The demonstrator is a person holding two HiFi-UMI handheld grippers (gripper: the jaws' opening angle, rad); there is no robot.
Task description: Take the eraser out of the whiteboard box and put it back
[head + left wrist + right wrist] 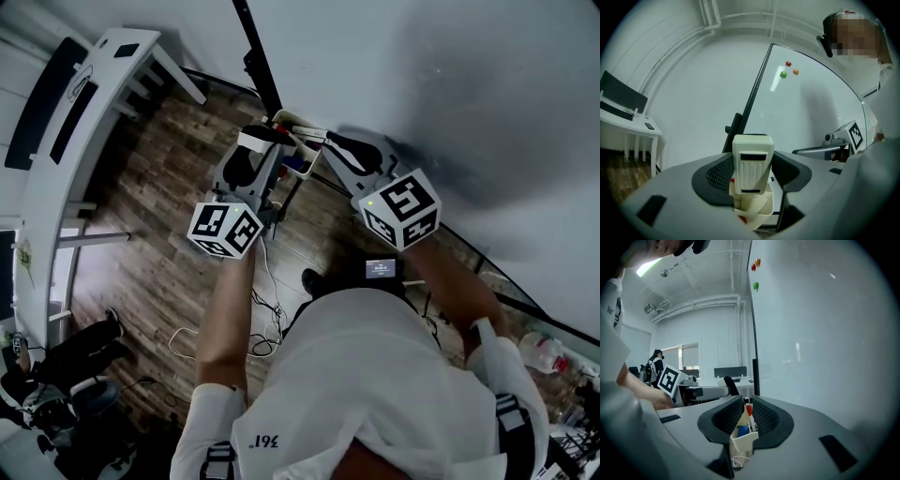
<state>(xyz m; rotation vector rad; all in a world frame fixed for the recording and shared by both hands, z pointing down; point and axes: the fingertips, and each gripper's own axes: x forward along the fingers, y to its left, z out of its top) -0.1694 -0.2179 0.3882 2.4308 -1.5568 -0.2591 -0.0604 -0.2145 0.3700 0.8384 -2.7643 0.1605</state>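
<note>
Whiteboard [441, 84] stands behind the whiteboard box [743, 439], with red, orange and green magnets [789, 69] high above the box. A person leans over the box, holding one set of tongs in each hand.

The box is a small, narrow, cream tray, and upright markers [749, 416] in red and blue stand inside it. The right tongs [746, 414] are clenched on the box from both sides, with a ribbed pad pressing each wall.

The left tongs [751, 169] are directly above the box and grasp the eraser [752, 161], a cream block with a ribbed face, held upright. Its lower end is at the box's mouth. Whether it is fully clear of the rim cannot be told.

The eraser appears to be lifted out, or nearly so, so the returning half of the task probably comes next. That would call for lowering the eraser straight down into the free space beside the markers. The right tongs would steady the box, and the left tongs would release only once the eraser is seated.
</note>
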